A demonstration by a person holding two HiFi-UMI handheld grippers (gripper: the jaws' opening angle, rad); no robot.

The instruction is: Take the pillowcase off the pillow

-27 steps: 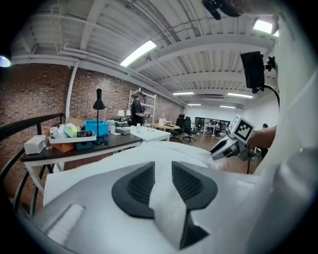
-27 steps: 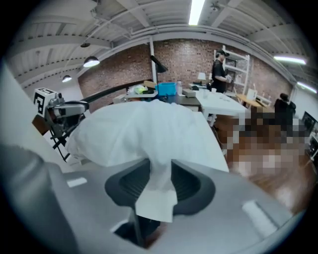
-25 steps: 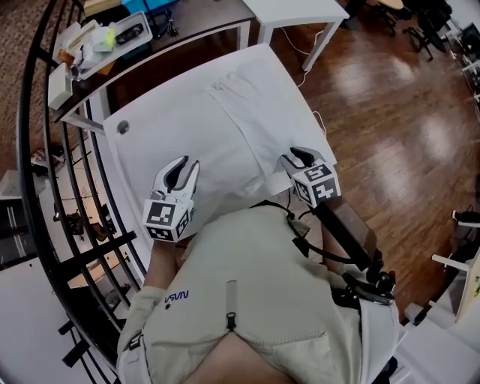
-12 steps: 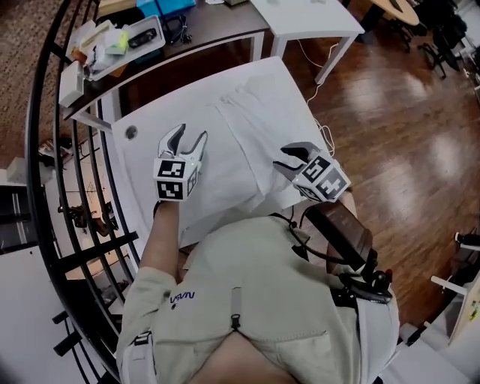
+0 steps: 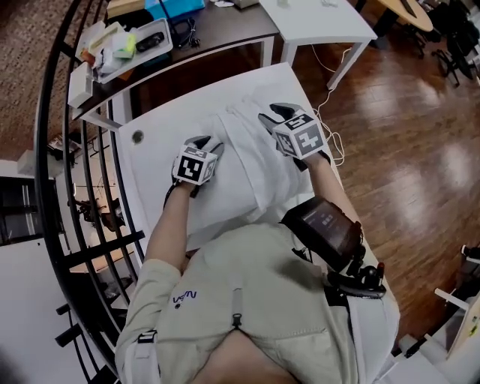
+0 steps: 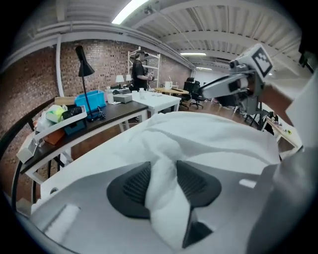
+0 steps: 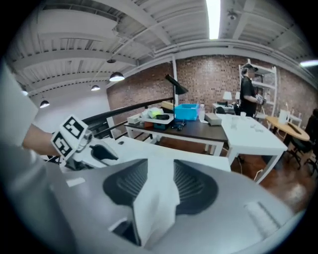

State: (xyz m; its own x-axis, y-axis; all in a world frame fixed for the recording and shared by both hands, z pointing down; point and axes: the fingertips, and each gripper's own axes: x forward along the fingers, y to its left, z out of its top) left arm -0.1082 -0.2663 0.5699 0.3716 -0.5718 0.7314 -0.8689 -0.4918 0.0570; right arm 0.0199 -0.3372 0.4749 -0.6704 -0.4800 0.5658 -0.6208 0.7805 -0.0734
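The white pillow in its pillowcase (image 5: pixel 255 169) lies lengthwise on a white table (image 5: pixel 150 161). My left gripper (image 5: pixel 208 142) is at the pillow's far left corner. In the left gripper view a bunched fold of pillowcase (image 6: pixel 161 198) runs between the ribbed pads (image 6: pixel 136 186), and the left gripper (image 6: pixel 164 181) is closing on it. My right gripper (image 5: pixel 273 115) is at the far right corner. Seen from the right gripper (image 7: pixel 156 186), a flap of white cloth (image 7: pixel 154 206) is pinched between its pads (image 7: pixel 191 186). The pillow's near end is hidden by the person's body.
A dark desk (image 5: pixel 202 34) with trays and clutter stands beyond the table, and a white side table (image 5: pixel 315 16) is next to it. A black railing (image 5: pixel 82 217) runs along the left. Wooden floor (image 5: pixel 420 150) lies to the right. A person (image 6: pixel 139 72) stands far back.
Both grippers have moved away from the person's body, from the pillow's near end to its far corners. The left jaws, open half a second ago, now hold cloth.
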